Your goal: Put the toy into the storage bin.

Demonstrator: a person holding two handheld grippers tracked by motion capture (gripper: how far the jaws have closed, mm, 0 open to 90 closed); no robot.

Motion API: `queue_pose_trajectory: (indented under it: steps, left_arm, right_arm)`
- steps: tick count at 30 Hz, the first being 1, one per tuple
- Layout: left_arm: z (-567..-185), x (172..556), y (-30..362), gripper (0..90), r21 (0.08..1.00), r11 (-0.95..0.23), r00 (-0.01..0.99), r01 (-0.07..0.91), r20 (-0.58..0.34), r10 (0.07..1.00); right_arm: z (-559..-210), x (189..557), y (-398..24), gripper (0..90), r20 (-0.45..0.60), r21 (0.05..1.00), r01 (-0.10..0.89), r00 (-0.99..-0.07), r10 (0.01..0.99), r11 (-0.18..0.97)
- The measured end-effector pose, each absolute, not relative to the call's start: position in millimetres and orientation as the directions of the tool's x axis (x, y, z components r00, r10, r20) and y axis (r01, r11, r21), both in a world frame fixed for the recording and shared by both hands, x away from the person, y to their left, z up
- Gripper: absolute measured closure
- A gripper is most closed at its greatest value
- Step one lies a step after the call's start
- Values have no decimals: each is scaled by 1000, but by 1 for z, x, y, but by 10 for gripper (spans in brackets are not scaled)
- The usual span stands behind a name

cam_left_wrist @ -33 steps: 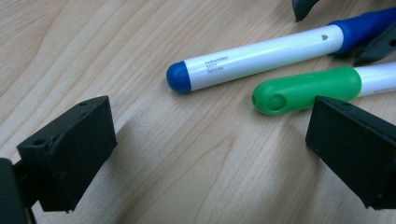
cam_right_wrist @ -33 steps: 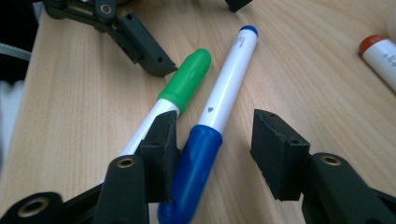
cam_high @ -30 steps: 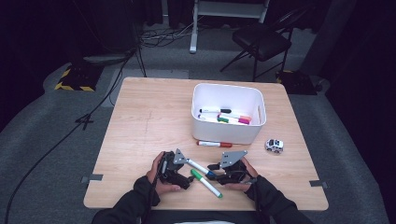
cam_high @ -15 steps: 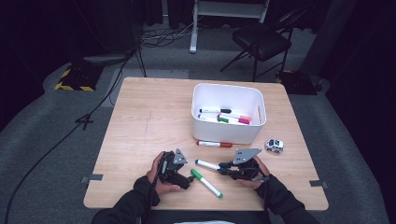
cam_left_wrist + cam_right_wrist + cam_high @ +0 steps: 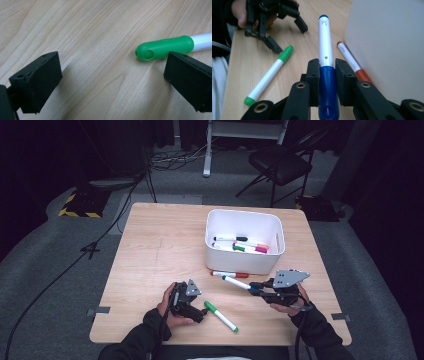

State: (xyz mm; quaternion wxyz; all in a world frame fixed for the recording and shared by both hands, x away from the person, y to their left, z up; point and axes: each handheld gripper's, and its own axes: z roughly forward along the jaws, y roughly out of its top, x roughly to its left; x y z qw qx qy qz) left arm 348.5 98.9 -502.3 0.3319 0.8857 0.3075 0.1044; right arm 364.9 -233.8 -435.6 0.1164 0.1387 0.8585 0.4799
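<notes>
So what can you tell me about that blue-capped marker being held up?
The blue-capped white plastic marker has a dark blue cap, a white barrel with small print and a blue end tip. The right gripper clamps it at the cap, its fingers pressing both sides. It is off the wooden table, pointing toward the left gripper.

Both sleeves (image 5: 320,332) are dark, and each hand carries a black gripper, the left gripper (image 5: 197,311) and the right gripper (image 5: 252,288), topped with a grey three-cornered plate (image 5: 290,277), built of squared black blocks and arms joined by brass-coloured rivets (image 5: 300,85).
</notes>
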Motion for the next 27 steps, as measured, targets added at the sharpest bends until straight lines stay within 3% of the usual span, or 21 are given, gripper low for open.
queue_pose_trajectory:
  steps: [17, 27]
  left_arm:
    - [-502, 349, 98, 17, 654, -588, 788, 476, -19, 615]
    - [-502, 349, 98, 17, 651, -591, 789, 476, -19, 614]
  right_arm:
    - [-338, 406, -274, 747, -146, 886, 82, -884, 443, 456]
    - [-321, 444, -265, 747, -168, 852, 111, -868, 468, 512]
